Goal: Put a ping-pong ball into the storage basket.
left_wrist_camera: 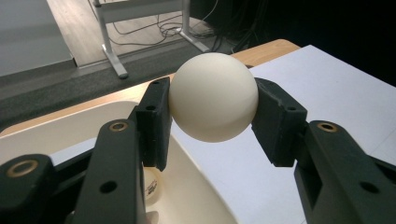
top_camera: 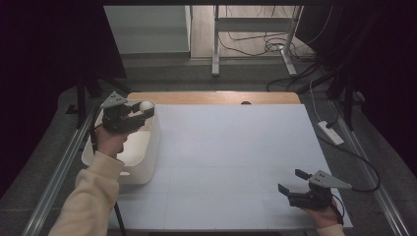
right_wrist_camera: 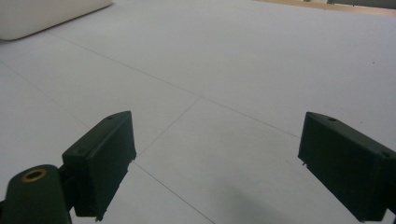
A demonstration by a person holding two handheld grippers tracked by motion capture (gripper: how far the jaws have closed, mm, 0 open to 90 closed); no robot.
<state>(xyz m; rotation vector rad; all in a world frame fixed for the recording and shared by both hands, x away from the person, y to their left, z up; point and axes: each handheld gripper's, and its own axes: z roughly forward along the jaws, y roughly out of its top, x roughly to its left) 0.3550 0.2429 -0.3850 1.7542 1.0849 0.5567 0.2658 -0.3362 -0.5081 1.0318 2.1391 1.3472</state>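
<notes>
A cream-white ball (left_wrist_camera: 212, 95) sits between both black pads of my left gripper (left_wrist_camera: 210, 119), which is shut on it. From above, that ball (top_camera: 146, 105) hangs over the far end of a white bin (top_camera: 147, 162) at the table's left side, with the left gripper (top_camera: 145, 112) above the bin. Another ball (left_wrist_camera: 152, 185) lies inside the bin (left_wrist_camera: 56, 135). My right gripper (top_camera: 291, 181) rests near the front right of the white table top (top_camera: 231, 157), jaws wide apart. In the right gripper view nothing lies between its fingers (right_wrist_camera: 100, 163).
A strip of wood table (top_camera: 211, 97) shows beyond the white sheet. Metal desk legs (top_camera: 215, 44) and cables (top_camera: 265, 44) stand on the floor behind. A white power strip (top_camera: 330, 132) lies off the table's right edge. The bin's corner (right_wrist_camera: 46, 16) shows far left.
</notes>
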